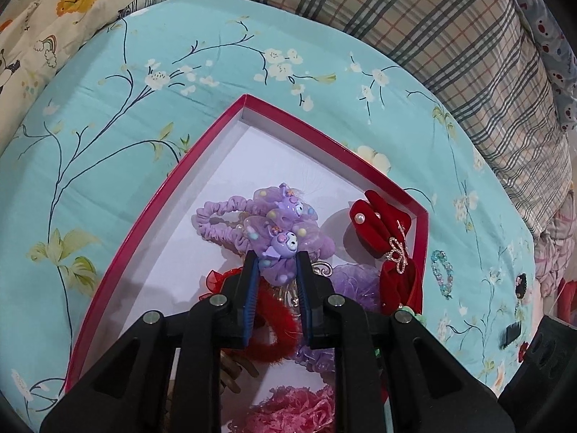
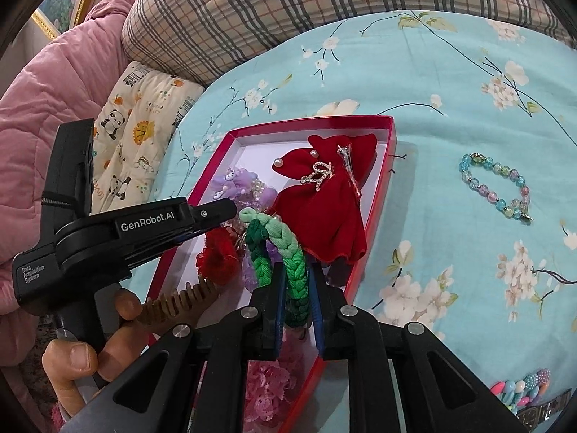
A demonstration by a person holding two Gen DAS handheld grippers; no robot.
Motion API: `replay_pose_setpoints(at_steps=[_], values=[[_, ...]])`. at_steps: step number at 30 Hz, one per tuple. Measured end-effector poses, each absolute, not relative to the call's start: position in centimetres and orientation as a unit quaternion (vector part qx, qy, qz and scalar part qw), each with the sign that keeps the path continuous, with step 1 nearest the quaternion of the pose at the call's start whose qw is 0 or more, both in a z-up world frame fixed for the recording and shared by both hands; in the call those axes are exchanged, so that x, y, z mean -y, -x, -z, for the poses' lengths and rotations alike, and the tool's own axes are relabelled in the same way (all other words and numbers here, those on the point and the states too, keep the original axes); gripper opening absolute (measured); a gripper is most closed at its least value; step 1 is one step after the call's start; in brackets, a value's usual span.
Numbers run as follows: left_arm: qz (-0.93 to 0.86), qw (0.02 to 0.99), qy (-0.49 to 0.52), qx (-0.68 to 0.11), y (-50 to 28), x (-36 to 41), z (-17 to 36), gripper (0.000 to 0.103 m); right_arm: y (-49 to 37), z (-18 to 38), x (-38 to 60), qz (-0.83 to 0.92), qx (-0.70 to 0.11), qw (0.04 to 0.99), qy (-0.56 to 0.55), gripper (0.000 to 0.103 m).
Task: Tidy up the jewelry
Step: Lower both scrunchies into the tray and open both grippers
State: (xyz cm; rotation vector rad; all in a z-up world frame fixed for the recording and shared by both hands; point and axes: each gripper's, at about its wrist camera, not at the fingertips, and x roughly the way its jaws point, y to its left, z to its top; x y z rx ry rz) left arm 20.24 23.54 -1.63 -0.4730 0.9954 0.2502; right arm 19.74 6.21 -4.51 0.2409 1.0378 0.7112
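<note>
A shallow red box (image 1: 166, 195) with a white floor lies on the bed; it also shows in the right wrist view (image 2: 391, 137). My left gripper (image 1: 277, 265) is shut on a purple cartoon hair tie (image 1: 279, 249) low inside the box, next to a second purple hair tie (image 1: 288, 209). My right gripper (image 2: 295, 278) is shut on a green braided hair band (image 2: 288, 249) over the box's near right part. A red velvet bow (image 2: 324, 195) with pearls and rhinestone clips lies in the box.
A beaded bracelet (image 2: 497, 187) lies on the blue floral sheet right of the box, also in the left wrist view (image 1: 443, 272). More bead pieces (image 2: 523, 389) lie at the lower right. Red, pink and purple scrunchies and a brown comb (image 2: 180, 299) fill the box. A plaid pillow (image 2: 288, 11) lies behind.
</note>
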Motion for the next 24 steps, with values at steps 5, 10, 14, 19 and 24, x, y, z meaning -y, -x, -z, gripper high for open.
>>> replay_pose_setpoints(at_steps=[5, 10, 14, 19, 24], values=[[-0.117, 0.845, 0.223, -0.472, -20.3, -23.4, 1.5, 0.02, -19.7, 4.5, -6.1, -0.332, -0.487, 0.8, -0.112, 0.017], [-0.114, 0.845, 0.228, -0.47, -19.9, -23.5, 1.1, 0.025, -19.4, 4.2, -6.0, -0.333, -0.484, 0.802, -0.113, 0.025], [-0.112, 0.845, 0.231, -0.469, -19.6, -23.5, 0.8, 0.025, -19.2, 3.9, -5.8, -0.332, -0.481, 0.804, -0.113, 0.025], [-0.107, 0.848, 0.226, -0.468, -19.1, -22.9, 0.4, 0.025, -18.9, 3.5, -4.9, -0.329, -0.478, 0.806, -0.116, 0.025], [-0.101, 0.849, 0.22, -0.469, -18.5, -22.2, 0.2, 0.026, -18.6, 3.3, -3.8, -0.323, -0.477, 0.809, -0.119, 0.026]])
